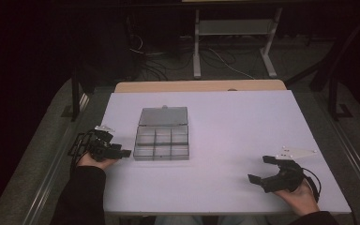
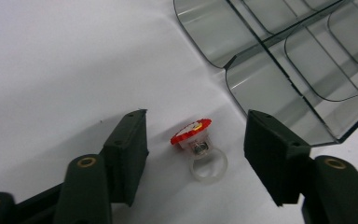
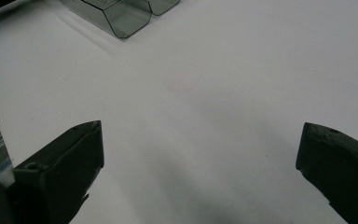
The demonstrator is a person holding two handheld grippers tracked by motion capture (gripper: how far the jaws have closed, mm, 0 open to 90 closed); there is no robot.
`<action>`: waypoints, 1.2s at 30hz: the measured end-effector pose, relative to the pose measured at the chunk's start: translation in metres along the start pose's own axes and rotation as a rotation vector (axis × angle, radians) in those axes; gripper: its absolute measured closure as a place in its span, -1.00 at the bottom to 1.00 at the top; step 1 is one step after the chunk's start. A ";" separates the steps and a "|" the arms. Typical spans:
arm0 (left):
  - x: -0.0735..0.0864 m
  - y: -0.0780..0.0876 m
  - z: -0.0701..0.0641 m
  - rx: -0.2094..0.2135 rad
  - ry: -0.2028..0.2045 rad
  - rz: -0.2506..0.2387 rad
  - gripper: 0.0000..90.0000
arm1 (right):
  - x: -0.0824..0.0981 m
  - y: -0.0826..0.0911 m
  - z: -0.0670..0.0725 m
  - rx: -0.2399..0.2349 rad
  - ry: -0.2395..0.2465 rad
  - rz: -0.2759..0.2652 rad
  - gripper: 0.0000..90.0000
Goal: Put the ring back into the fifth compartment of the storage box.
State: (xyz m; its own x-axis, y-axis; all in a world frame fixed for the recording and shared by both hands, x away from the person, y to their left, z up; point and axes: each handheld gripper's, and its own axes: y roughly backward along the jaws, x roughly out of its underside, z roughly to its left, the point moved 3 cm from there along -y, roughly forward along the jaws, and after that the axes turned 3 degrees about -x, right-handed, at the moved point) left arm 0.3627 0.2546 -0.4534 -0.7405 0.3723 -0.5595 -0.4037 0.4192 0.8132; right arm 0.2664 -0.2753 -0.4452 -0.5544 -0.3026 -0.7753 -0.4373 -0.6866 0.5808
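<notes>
ring: small clear plastic toy ring with a round red top [image 2: 197, 145], lying on its side on the white table [image 1: 225, 136], right between the two black jaws of the left gripper and just short of the near left corner of the box
left gripper: [image 2: 193, 140] jaws about half open, one on each side of the ring with a gap both ways, so the pads aren't pressing on it and nothing's actually held; in the high view it sits at the table's left edge [image 1: 122, 153] in the person's left hand [image 1: 93, 161], pointing at the box
box: smoky grey see-through plastic organiser box [image 1: 162, 143], lid flipped open toward the far side, tray split into small compartments; can't make out anything inside them from here
right gripper: [image 1: 261, 169] way over at the near right of the table, well apart from the box and ring, jaws spread wide over bare table, holding nothing
right hand: [image 1: 300, 194] wrapped round the back of that gripper, cable looping off its right side
table: white top, wood edge showing along the far side
</notes>
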 end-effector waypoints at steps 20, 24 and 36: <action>0.002 -0.002 -0.002 -0.070 -0.012 -0.012 0.55 | 0.000 0.000 0.000 0.006 0.003 0.002 -0.99; 0.002 -0.002 -0.001 -0.067 -0.009 -0.008 0.57 | 0.000 0.000 0.000 0.009 0.001 0.000 -0.99; 0.001 0.000 0.001 -0.047 -0.008 0.015 0.57 | 0.000 0.001 -0.001 0.011 -0.007 0.000 -0.99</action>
State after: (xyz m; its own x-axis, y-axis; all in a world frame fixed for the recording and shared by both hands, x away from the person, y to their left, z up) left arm 0.3620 0.2556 -0.4539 -0.7421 0.3850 -0.5488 -0.4178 0.3745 0.8278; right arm 0.2662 -0.2764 -0.4449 -0.5594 -0.2976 -0.7736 -0.4449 -0.6797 0.5832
